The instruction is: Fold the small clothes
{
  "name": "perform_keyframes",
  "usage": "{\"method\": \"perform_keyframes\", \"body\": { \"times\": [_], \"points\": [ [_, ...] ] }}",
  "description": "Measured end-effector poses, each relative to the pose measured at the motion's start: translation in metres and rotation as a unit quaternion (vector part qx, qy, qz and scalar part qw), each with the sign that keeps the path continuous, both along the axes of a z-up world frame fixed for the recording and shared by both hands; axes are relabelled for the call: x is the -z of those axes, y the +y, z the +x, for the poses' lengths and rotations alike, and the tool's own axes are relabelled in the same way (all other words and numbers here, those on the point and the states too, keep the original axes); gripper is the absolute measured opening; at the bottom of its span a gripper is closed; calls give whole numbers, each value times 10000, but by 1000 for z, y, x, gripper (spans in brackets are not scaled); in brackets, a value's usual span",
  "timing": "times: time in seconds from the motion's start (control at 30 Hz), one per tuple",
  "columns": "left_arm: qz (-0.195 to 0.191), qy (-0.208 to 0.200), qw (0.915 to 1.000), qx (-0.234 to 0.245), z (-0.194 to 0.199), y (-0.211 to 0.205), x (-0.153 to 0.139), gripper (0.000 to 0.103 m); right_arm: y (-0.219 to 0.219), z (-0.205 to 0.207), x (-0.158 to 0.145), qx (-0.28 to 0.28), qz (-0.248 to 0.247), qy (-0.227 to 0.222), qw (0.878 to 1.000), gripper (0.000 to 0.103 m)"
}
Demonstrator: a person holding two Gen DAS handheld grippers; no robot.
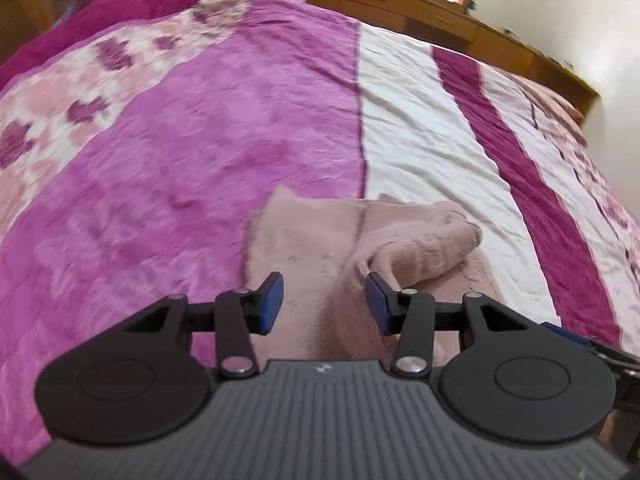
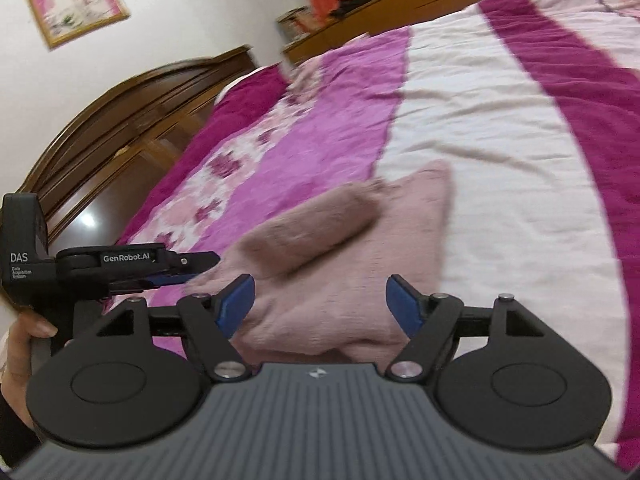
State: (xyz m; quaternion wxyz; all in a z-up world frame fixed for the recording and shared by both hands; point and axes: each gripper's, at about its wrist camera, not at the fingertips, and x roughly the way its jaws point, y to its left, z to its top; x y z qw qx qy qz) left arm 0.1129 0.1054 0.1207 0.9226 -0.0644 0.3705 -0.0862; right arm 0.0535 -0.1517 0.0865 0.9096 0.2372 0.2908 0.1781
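A small dusty-pink knitted garment [image 1: 320, 240] lies on the bed, partly folded, with a sleeve [image 1: 432, 244] rolled over its right side. My left gripper [image 1: 324, 300] is open just above its near part, the blue pads on either side of a raised crease, holding nothing. In the right wrist view the same garment [image 2: 340, 280] lies right in front, its sleeve [image 2: 316, 224] across the top. My right gripper [image 2: 320, 304] is open over the garment's near edge, empty. The left gripper [image 2: 172, 268] shows at the left, at the garment's left edge.
The bedspread [image 1: 200, 140] has magenta, white and floral stripes. A wooden headboard [image 2: 120, 120] stands at the left in the right wrist view, a wooden cabinet [image 1: 420, 12] runs along the far side. A framed picture [image 2: 72, 0] hangs on the wall.
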Motion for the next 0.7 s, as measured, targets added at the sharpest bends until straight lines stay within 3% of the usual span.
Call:
{"method": "perform_keyframes", "body": {
  "times": [0.2, 0.43, 0.7],
  "points": [
    [403, 17, 9982, 433, 19, -28, 4, 47, -26, -9, 16, 346, 157, 232, 9990, 79],
    [412, -136, 9953, 869, 21, -44, -5, 47, -31, -9, 25, 482, 205, 314, 9981, 79],
    [906, 6, 9899, 1087, 31, -64, 17, 48, -30, -8, 28, 512, 258, 367, 9977, 79]
  ]
}}
